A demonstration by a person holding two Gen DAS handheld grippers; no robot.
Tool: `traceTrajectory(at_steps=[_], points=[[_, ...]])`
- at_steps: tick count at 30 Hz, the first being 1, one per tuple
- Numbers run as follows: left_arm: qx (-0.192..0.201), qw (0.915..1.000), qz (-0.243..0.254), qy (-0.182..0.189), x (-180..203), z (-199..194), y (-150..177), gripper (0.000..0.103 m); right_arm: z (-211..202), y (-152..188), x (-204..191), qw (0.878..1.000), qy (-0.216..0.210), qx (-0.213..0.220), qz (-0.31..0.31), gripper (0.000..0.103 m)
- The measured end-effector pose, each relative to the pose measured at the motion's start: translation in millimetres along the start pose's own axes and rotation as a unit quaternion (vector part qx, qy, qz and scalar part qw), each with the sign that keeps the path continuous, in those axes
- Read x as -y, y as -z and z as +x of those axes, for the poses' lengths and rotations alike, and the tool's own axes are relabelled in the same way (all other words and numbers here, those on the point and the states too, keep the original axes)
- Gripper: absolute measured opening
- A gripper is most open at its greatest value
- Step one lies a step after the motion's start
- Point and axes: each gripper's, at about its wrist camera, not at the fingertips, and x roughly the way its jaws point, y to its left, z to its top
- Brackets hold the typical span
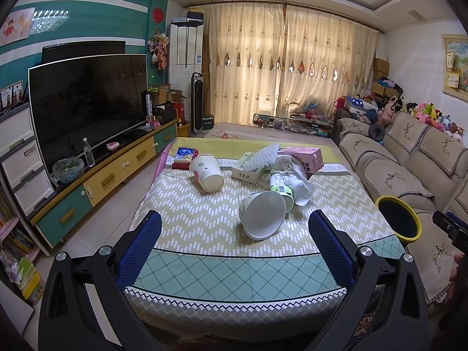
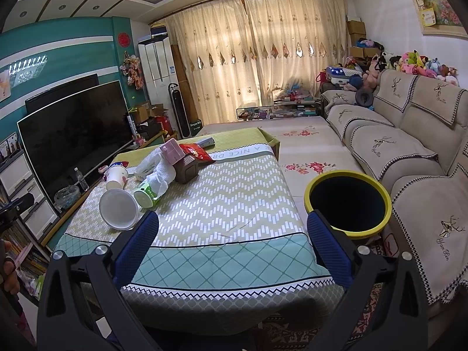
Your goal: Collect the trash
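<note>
Trash lies across a table point(image 1: 204, 228) covered in a zigzag cloth. Nearest to me, a large white cup point(image 1: 263, 216) point(image 2: 118, 209) lies on its side, its mouth facing me. A green-labelled cup point(image 1: 282, 188) point(image 2: 146, 194) lies behind it, beside a crumpled white tissue point(image 1: 295, 178) point(image 2: 162, 174). Another tipped paper cup point(image 1: 206, 172) point(image 2: 117, 177), a white carton point(image 1: 248, 169), a pink box point(image 1: 307, 158) point(image 2: 172, 152) and a red snack bag point(image 2: 196, 153) lie farther back. My left gripper point(image 1: 234, 228) is open at the near edge. My right gripper point(image 2: 232, 231) is open too, beside the yellow-rimmed bin point(image 2: 348, 203) point(image 1: 399, 218).
A TV point(image 1: 87, 108) on a low cabinet point(image 1: 111, 175) runs along the left wall. A beige sofa point(image 2: 409, 158) lines the right side, with soft toys on its back. The bin stands on the floor between table point(image 2: 204, 204) and sofa. A flowered mat point(image 2: 304, 146) lies beyond.
</note>
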Motion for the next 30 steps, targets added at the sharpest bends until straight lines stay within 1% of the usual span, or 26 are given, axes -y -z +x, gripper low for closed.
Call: traceTrajectory(at_steps=[30], points=[[-0.018, 0.9998, -0.001, 0.005, 2.0, 18.6, 6.3, 0.099, 4.5, 4.1, -1.9, 1.000, -0.001, -0.007, 0.004, 0.097]])
